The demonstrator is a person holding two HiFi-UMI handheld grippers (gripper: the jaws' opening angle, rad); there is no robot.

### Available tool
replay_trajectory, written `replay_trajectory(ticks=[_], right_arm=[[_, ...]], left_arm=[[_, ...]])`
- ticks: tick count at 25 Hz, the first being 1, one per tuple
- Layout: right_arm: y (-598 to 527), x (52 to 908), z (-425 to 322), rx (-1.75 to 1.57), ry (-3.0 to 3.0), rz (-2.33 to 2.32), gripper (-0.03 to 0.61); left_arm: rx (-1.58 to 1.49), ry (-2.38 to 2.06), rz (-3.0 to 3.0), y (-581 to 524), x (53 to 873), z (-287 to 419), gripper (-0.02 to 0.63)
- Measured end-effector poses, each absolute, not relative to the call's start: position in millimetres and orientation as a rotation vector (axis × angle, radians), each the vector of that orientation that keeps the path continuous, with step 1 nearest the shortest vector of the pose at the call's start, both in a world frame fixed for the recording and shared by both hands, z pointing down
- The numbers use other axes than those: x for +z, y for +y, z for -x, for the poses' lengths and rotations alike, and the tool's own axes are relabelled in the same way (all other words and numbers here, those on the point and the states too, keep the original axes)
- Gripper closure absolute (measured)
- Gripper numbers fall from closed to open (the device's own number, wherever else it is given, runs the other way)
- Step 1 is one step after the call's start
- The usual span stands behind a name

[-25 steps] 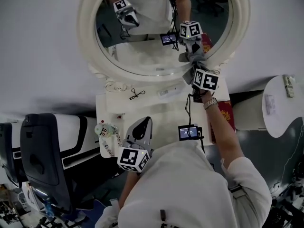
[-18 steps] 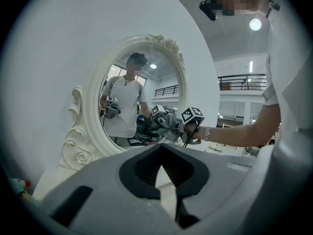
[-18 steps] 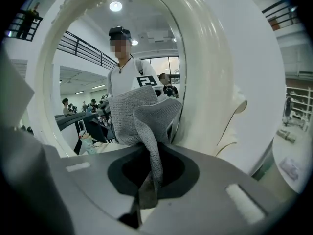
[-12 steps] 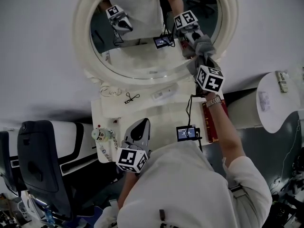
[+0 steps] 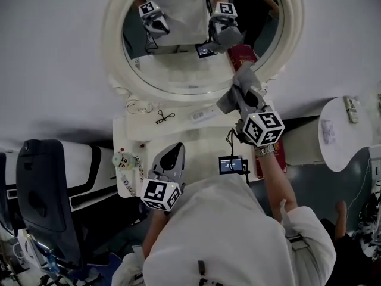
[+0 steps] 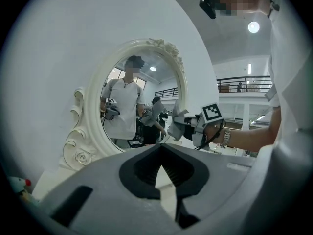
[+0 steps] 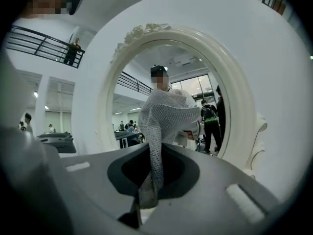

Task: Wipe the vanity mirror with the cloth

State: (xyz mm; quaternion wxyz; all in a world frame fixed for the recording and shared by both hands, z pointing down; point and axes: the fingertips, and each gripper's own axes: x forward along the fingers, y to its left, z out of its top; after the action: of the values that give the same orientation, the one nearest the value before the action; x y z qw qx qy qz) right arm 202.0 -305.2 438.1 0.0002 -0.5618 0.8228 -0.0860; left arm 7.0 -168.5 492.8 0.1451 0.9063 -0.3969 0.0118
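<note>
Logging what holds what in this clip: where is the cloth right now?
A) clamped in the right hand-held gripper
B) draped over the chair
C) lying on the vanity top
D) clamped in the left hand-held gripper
A: the right gripper view shows the cloth pinched between the jaws of the right hand-held gripper, while the left hand-held gripper has its jaws together on nothing.
</note>
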Motion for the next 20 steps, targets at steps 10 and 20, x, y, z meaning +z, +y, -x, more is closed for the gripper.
replay_trajectory(ticks=[10,20], right_arm=[[-242.3,520.7,-156.7,-0.586,2.596,1.702,0.552],[-212.9,583.4,-111.6,-0.785,2.713,1.705,0.528]], left_arm=[[-0.003,-1.124,-2.604,-159.2,494.6,-3.1,0.607],[0.068,-1.09,-2.553,-150.5,517.9,2.0,0.607]])
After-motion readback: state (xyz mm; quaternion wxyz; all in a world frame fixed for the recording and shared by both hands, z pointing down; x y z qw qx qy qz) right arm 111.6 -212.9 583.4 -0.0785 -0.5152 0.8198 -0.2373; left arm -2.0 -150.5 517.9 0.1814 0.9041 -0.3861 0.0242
